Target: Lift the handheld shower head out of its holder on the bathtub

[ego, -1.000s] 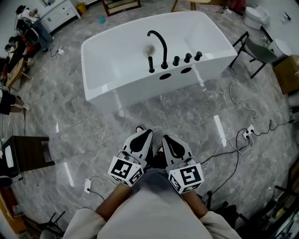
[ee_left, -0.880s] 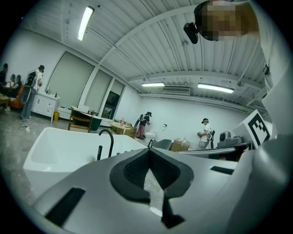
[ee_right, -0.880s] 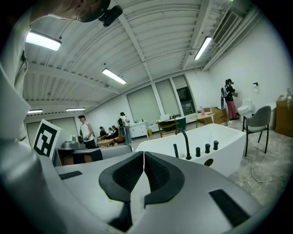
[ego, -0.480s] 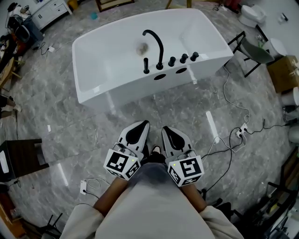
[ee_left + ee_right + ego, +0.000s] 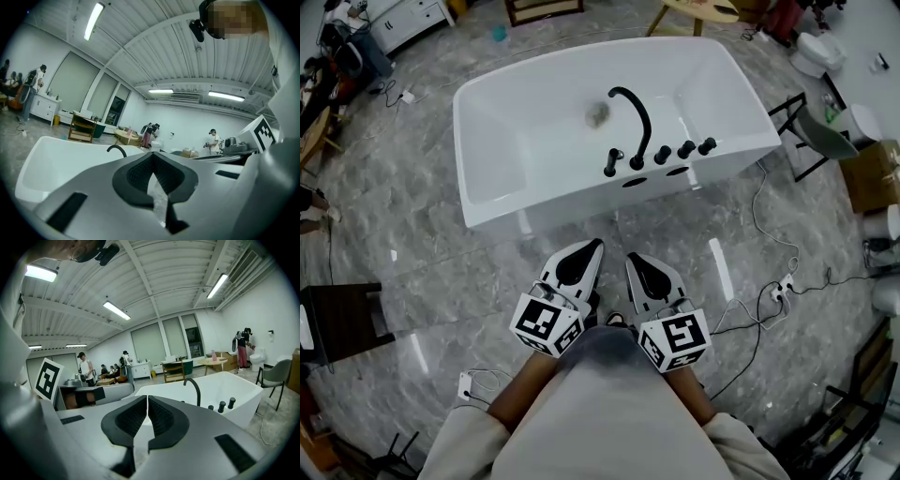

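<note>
Low and near the body, both claws well apart from the bathtub [image 5: 492, 178], which stands farther out on the grey floor [image 5: 422, 253]. Pressed together at the tips: left claw [image 5: 592, 246], nothing pinched; same in the left gripper view, left claw [image 5: 152, 153] tips touching. Also pressed together: right claw [image 5: 631, 258], only a thin slit between its pads, empty, right claw [image 5: 147, 397]. Upright in its holder on the tub's near rim: shower head [image 5: 610, 163], just left of the curved spout [image 5: 634, 111], with three knobs [image 5: 685, 148] to the spout's right. In the left gripper view only the spout top over the claw body, shower head hidden behind it. In the right gripper view spout and knobs clear, shower head mostly cut off by the claw's edge, can't make it out. Round grey patch [image 5: 597, 114] on the tub bottom, too blurry to tell. Cables [image 5: 764, 295] on the floor at right.
</note>
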Motion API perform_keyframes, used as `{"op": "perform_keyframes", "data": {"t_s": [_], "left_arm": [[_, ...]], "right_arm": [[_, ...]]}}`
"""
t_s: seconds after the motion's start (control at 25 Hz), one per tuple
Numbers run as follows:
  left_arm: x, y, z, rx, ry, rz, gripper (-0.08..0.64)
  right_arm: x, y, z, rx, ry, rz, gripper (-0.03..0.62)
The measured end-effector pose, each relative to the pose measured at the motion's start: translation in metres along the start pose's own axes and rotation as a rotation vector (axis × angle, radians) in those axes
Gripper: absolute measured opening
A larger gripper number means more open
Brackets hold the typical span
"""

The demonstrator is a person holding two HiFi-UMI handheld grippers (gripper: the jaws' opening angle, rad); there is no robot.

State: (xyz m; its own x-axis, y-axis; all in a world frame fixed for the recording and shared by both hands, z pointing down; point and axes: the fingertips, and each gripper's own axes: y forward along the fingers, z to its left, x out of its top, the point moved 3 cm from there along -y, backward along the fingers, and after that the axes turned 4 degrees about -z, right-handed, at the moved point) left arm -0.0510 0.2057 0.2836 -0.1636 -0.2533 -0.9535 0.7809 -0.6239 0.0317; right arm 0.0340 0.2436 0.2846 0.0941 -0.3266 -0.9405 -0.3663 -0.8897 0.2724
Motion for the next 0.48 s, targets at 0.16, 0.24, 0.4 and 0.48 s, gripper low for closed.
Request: {"op": "perform_keyframes", "data": {"t_s": [0.16,0.24,0.4,0.48], "left_arm": [[0.014,0.014,0.032,-0.020,-0.006,-0.007,0.005],[0.020,0.022,0.045,-0.034,-0.005,-0.011,0.005],[0.027,0.037,0.068,-0.064,-0.007,-0.012,0.005],[0.031,0.041,0.080,-0.076,-0.011,-0.013,0.005]], "right_arm": [[0.013,0.035,0.004,-0.001,-0.001,-0.003,0.020],[0.018,0.051,0.004,-0.007,-0.004,-0.004,0.020],[0.027,0.078,0.002,-0.029,-0.012,-0.007,0.020],[0.030,0.090,0.002,-0.040,-0.016,-0.007,0.020]]}}
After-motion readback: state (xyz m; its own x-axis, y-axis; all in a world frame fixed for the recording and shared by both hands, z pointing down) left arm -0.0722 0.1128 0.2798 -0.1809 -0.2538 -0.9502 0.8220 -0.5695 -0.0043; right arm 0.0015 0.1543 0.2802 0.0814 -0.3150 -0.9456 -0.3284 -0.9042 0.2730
